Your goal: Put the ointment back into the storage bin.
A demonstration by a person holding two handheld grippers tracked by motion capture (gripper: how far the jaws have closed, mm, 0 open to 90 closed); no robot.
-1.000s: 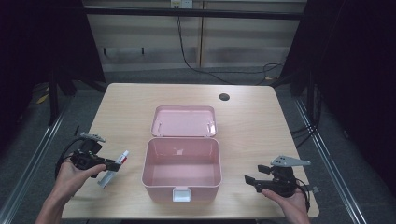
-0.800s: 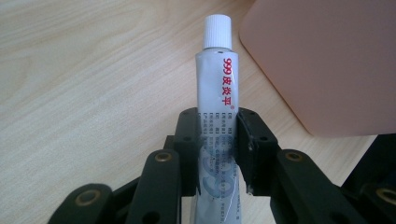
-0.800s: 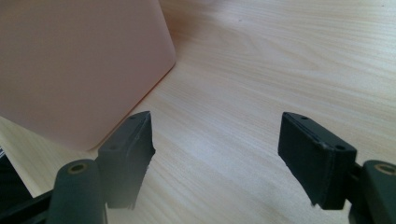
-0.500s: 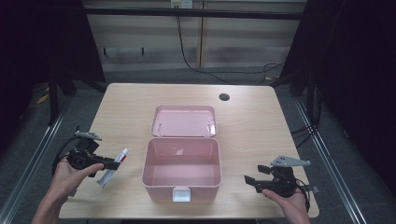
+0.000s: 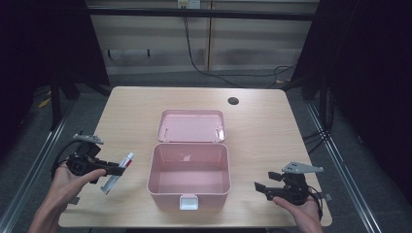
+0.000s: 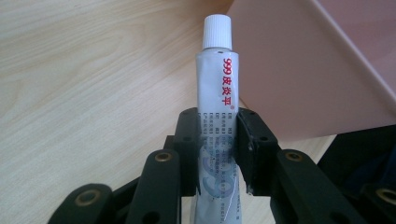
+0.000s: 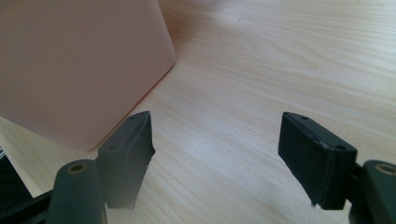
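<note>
Above the wooden tabletop (image 5: 272, 126), left hand-held gripper (image 6: 218, 135) clamps the ointment tube (image 6: 218, 93) – loosely pinched, it could slip short of the pink box (image 5: 189, 172) – right hand-held gripper (image 7: 217, 154) gapes empty.

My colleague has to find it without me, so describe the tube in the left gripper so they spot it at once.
Start at the open pink box in the middle of the table. Just left of it, the left gripper clamps a slim silver tube. White ribbed cap and red print set it apart.

Pale wooden table (image 5: 272, 126); dark round hole (image 5: 233, 101)
</note>
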